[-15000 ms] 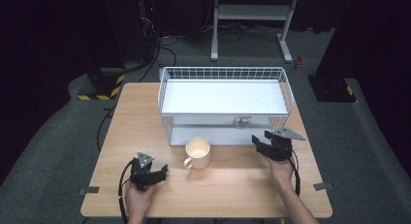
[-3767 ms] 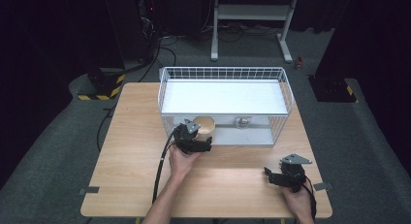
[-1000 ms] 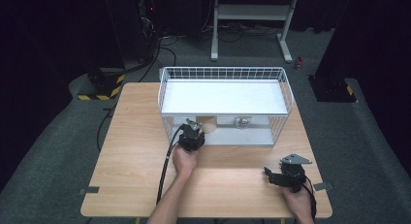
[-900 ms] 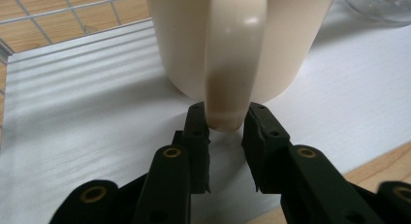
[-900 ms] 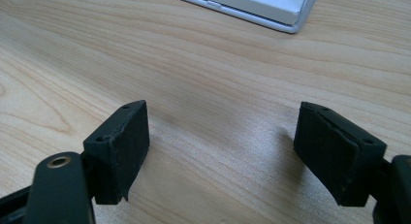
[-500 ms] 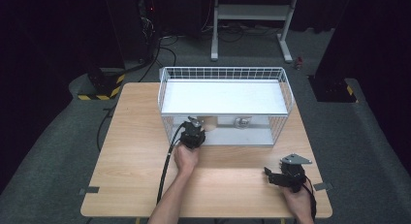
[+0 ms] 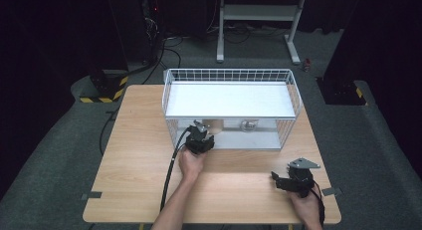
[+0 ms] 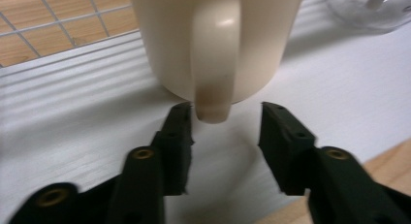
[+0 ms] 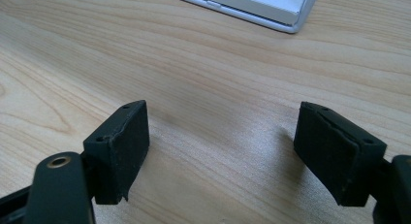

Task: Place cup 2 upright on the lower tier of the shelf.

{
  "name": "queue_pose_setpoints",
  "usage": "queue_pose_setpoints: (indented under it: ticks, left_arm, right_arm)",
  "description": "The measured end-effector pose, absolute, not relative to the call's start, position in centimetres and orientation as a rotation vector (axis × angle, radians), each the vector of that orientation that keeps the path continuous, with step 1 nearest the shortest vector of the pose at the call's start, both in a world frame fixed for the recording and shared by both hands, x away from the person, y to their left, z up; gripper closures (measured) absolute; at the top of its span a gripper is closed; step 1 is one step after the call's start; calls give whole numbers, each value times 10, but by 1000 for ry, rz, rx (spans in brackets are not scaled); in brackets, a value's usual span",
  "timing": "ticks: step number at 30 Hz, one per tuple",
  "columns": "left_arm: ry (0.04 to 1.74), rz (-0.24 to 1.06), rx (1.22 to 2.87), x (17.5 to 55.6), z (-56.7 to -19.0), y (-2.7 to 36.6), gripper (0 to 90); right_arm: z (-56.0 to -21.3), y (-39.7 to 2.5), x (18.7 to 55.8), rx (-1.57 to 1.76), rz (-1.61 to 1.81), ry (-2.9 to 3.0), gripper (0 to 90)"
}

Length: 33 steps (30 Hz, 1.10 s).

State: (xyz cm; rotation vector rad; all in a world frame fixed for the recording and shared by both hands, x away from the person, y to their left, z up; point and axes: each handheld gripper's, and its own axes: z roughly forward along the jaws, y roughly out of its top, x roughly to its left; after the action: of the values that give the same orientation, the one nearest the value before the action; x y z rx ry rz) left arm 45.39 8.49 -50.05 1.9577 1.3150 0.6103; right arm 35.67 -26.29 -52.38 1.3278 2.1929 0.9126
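A cream mug [image 8: 213, 40] stands on the white lower shelf [image 8: 72, 132] of a wire rack [image 7: 231, 98], its handle [image 8: 213, 73] pointing at me. My left gripper [image 8: 226, 116] is open. Its black fingertips [image 8: 179, 122] sit either side of the handle's lower end with gaps, not pressing it. From above, the left gripper [image 7: 200, 138] is at the rack's front opening and the mug [image 7: 215, 124] is just inside. My right gripper [image 9: 220, 136] is open over bare wood, and lies at the front right of the table [image 7: 286, 181].
A clear glass object [image 7: 248, 125] rests on the same lower shelf, right of the mug. The rack's white top shelf [image 7: 229, 98] overhangs both. The wooden table [image 7: 134, 155] extends left and in front. A black cable [image 7: 171, 170] trails from the left gripper.
The mug went from the table's middle onto the rack's lower shelf, carried by the left gripper. The right gripper drew back to the front right. Over the last second the left gripper barely shifted.
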Motion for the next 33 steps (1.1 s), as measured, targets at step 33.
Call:
queue_pose_setpoints:
  ticks: [33]
  left_arm:
    - [1218,538,1884,412,-470,113,225]
  right_arm:
    - [-524,-263,357,1328,913,2193,206]
